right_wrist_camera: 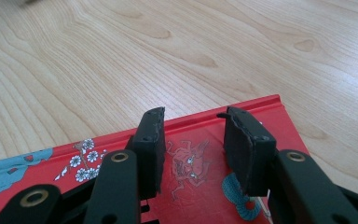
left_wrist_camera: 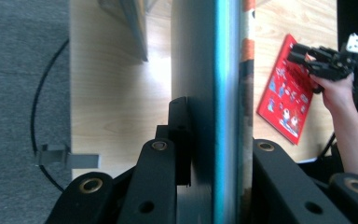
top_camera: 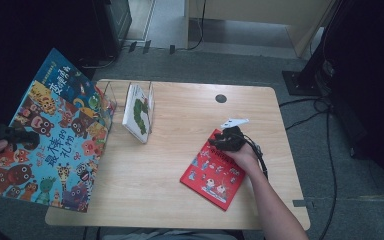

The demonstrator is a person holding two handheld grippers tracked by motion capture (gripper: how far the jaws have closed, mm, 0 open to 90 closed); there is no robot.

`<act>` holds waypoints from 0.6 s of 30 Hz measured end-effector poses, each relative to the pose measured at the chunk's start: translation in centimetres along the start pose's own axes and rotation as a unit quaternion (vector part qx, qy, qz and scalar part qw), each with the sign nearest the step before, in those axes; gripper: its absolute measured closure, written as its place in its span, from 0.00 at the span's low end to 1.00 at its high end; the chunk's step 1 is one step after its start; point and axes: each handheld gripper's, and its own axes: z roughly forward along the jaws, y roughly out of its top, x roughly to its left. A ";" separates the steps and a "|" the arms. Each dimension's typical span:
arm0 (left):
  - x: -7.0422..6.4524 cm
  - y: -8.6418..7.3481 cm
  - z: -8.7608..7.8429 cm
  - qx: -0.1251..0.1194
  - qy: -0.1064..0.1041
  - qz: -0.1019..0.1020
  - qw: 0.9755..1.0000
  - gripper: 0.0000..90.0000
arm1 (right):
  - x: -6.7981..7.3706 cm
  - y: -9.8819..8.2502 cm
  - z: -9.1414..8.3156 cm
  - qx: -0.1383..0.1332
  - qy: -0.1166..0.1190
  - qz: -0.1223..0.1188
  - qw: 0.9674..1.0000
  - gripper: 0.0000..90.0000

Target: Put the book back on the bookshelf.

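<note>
Books are what you are sorting, it seems: your left gripper [top_camera: 17, 136] pinches the big picture book [top_camera: 55, 140] by its edge, holding it in the air off the table's [top_camera: 190, 115] left side, its cover facing up. One book [top_camera: 140, 114] already stands in the clear rack [top_camera: 130, 100] at the back left. Still flat near the right edge lies the red book [top_camera: 211, 172]; your right gripper [right_wrist_camera: 193, 140] hovers over its top edge, jaws spread, gripping nothing. Judging by this, one is shelved, one is underway, one remains.
</note>
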 end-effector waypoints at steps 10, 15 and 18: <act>0.9 3.7 -0.2 -0.014 0.016 -0.025 0.999 0.89 | 0.1 0.0 0.1 -0.004 0.006 0.002 1.000 0.66; 0.9 5.9 0.4 -0.026 0.017 -0.031 0.999 0.88 | 0.0 -0.1 0.1 -0.007 0.008 0.007 1.000 0.66; 0.7 7.2 0.8 -0.032 0.015 -0.029 0.999 0.88 | 0.0 -0.1 0.1 -0.009 0.008 0.007 1.000 0.65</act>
